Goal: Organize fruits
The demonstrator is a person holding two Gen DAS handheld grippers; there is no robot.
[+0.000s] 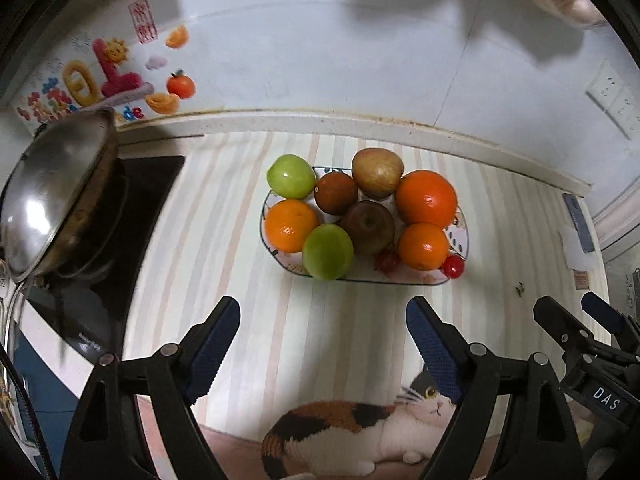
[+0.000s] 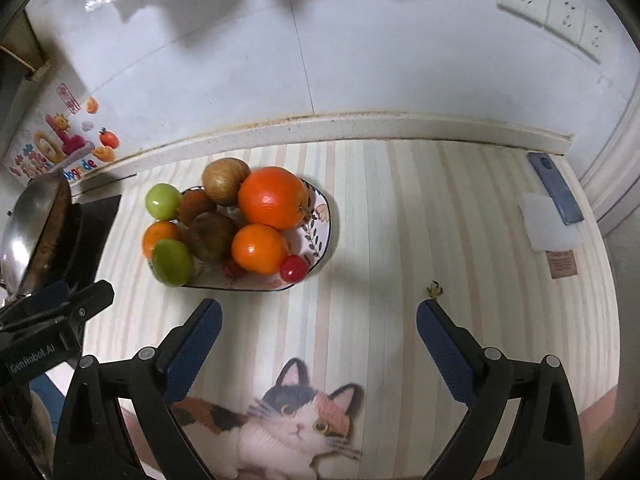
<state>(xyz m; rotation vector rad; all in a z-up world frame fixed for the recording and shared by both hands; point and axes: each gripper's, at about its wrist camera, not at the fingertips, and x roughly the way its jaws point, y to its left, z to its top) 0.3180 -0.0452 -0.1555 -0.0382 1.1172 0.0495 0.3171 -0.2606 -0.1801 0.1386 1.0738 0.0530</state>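
Observation:
A patterned plate (image 1: 460,236) (image 2: 320,220) sits on the striped mat, piled with fruit: a big orange (image 1: 426,198) (image 2: 273,197), two smaller oranges (image 1: 291,225) (image 1: 422,246), two green apples (image 1: 291,175) (image 1: 328,252), brownish apples (image 1: 377,172) (image 1: 370,226) and a red cherry tomato (image 1: 454,267) (image 2: 293,268) at the plate's near edge. My left gripper (image 1: 322,344) hangs open above the mat, short of the plate, nothing between its fingers. My right gripper (image 2: 318,344) is also open and bare, nearer than the plate and to its right. Each gripper's body shows at the edge of the other's view.
A steel wok (image 1: 52,196) rests tilted on a black hob (image 1: 132,208) at the left. A phone (image 2: 554,188), a white paper (image 2: 550,220) and a small brown scrap (image 2: 434,290) lie on the right. The wall with stickers (image 1: 104,76) and sockets (image 2: 552,8) bounds the back. A cat picture (image 2: 296,420) marks the mat's near part.

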